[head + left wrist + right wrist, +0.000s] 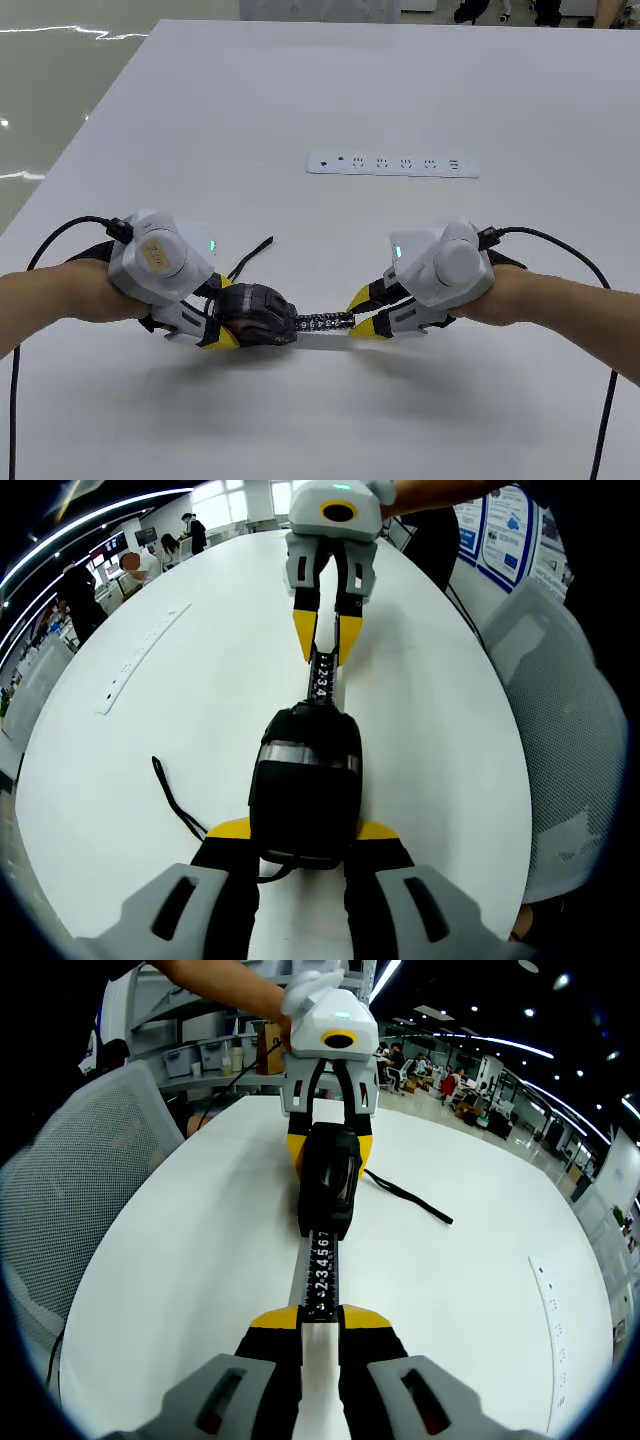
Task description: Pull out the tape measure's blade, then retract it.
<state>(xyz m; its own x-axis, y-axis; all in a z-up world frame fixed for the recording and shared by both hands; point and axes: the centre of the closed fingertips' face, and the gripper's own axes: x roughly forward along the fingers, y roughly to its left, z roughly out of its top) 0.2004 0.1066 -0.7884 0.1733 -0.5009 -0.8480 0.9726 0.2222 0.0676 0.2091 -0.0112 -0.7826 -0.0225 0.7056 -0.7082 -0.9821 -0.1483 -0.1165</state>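
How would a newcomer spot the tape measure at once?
On the white table, nearer the person than the power strip, the left gripper faces the right gripper. The tape measure is the black case held by the left one, its numbered blade pinched by the right. Nothing else there is black and chunky.

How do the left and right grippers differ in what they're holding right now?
The left gripper clamps the tape measure's black case, its jaws spread wide around it. The right gripper pinches the thin blade, its jaws almost together. The left gripper's load is bulky; the right gripper's is flat, with only a short length out. Both are shut and face each other over the white table.
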